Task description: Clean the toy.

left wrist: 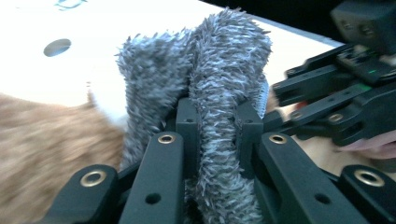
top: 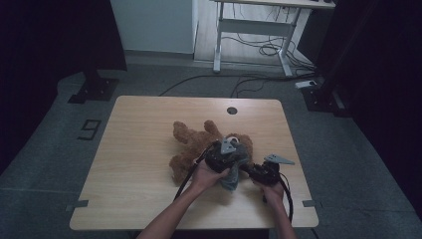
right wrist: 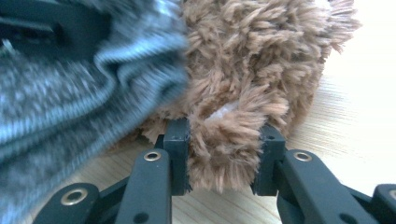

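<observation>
A brown teddy bear (top: 191, 144) lies in the middle of the wooden table (top: 139, 164). A grey fuzzy knitted garment (top: 232, 180) sits at the bear's right end, between both hands. My left gripper (top: 236, 162) is shut on a fold of that grey garment (left wrist: 224, 70), pinched between its jaws (left wrist: 217, 119). My right gripper (top: 248, 170) is shut on a brown plush part of the bear (right wrist: 233, 154), close above the tabletop. The grey knit (right wrist: 70, 93) hangs just left of that grip. In the left gripper view the right gripper (left wrist: 336, 93) shows close by on the right.
A round cable hole (top: 232, 110) lies near the table's far edge. Behind the table stand a white desk frame (top: 251, 30) with loose cables (top: 268, 49) on the floor, and dark stand bases at the left (top: 93, 89) and right (top: 318, 97).
</observation>
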Tool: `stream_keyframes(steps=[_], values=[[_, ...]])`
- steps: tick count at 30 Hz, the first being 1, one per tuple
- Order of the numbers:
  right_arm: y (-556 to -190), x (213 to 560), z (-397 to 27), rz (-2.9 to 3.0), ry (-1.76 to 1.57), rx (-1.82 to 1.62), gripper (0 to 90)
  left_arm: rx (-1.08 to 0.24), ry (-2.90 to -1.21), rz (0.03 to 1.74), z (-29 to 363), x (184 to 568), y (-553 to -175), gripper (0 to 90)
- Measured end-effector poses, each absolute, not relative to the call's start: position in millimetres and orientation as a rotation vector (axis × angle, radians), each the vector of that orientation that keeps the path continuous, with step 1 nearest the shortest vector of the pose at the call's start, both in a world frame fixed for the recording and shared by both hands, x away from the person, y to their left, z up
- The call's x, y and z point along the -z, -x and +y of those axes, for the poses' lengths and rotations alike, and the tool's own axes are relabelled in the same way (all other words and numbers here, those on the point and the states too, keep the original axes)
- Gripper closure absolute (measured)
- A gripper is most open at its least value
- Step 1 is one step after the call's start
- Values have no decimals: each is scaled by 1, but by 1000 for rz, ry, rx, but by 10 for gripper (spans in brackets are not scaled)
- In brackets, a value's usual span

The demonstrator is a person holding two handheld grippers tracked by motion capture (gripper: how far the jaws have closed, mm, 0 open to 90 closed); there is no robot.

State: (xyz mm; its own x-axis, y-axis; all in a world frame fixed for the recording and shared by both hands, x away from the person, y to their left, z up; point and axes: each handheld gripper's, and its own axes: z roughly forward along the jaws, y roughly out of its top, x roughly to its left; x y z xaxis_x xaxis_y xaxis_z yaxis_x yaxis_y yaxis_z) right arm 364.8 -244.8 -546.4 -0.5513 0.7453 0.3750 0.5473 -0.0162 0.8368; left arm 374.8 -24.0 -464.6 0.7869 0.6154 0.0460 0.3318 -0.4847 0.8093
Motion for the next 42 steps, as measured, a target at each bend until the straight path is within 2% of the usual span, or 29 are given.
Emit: stream_keyframes(steps=[3,8,13,22,30,36,42], values=[[-364,547,-245,2070,-1379,-1599,660,-471,-2094,739,-2,456,-378,767],[-364,548,-246,2085,-1371,-1585,663,-464,-2052,818,28,450,-387,775],[-363,549,-246,2088,-1370,-1584,663,-513,-2022,858,60,444,-387,776],[-362,550,-246,2094,-1377,-1589,663,-510,-1982,970,117,452,-388,778],[-363,550,-246,2097,-1388,-1593,663,-454,-1995,1071,145,478,-396,778],[-362,551,-245,2104,-1389,-1593,663,-493,-2030,1077,147,490,-395,778],[-362,551,-245,2109,-1387,-1592,663,-465,-2058,1143,157,503,-401,778]])
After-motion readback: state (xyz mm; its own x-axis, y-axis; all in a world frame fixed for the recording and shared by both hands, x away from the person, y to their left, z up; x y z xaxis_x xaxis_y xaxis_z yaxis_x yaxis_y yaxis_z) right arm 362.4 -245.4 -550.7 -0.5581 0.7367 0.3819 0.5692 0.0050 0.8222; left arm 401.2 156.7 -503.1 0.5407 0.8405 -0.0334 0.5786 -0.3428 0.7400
